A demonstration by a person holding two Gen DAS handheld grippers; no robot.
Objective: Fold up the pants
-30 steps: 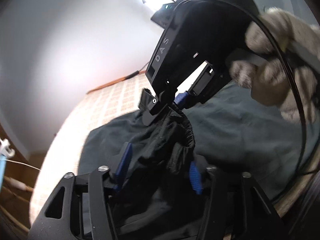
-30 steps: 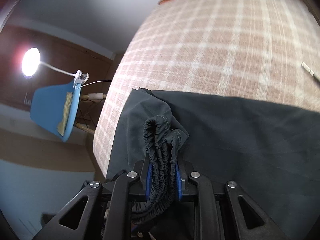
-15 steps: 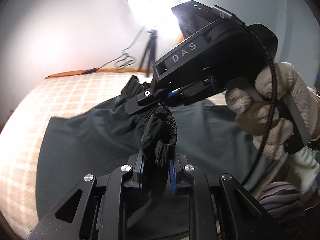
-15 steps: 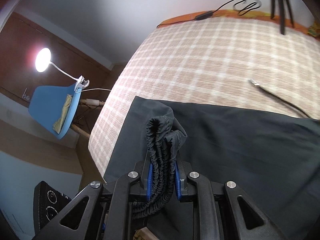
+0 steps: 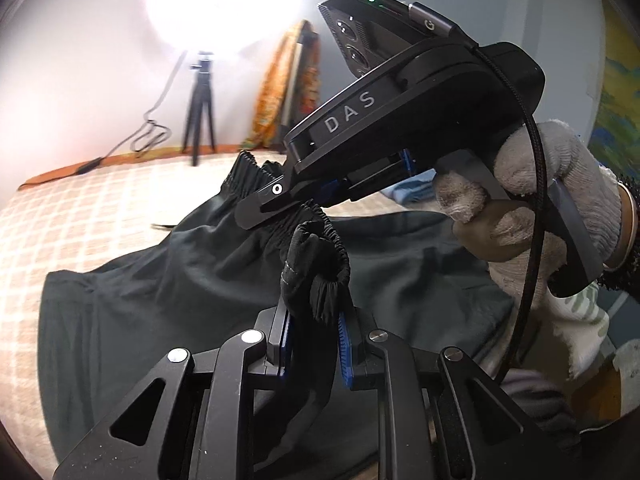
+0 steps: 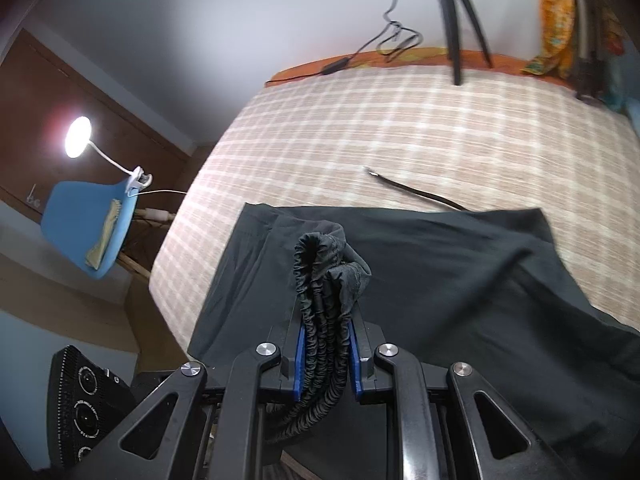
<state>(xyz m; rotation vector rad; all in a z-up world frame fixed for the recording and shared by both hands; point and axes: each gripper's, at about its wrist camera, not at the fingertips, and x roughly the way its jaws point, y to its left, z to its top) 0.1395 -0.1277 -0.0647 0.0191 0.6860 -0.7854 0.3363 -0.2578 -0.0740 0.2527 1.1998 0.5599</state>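
Note:
Dark pants point(image 5: 168, 280) lie spread on a checked bed, also in the right wrist view point(image 6: 460, 264). My left gripper point(image 5: 314, 340) is shut on a bunch of the elastic waistband point(image 5: 320, 256) and holds it above the bed. My right gripper point(image 6: 326, 356) is shut on another stretch of the waistband point(image 6: 320, 280), gathered between its blue pads. In the left wrist view the right gripper point(image 5: 280, 208) sits just beyond and above the left one, held by a gloved hand point(image 5: 532, 200). The pants' legs trail down onto the bed.
The checked bedspread point(image 6: 400, 132) spreads beyond the pants. A black cable point(image 6: 412, 192) lies on it by the pants' far edge. A tripod point(image 5: 200, 108) and a bright lamp stand at the back. A blue chair point(image 6: 92, 224) with a clip lamp stands left of the bed.
Both grippers have lifted and tilted up with the waistband, showing more of the room. The left gripper, open around the fabric a second ago, has shut on the waistband.

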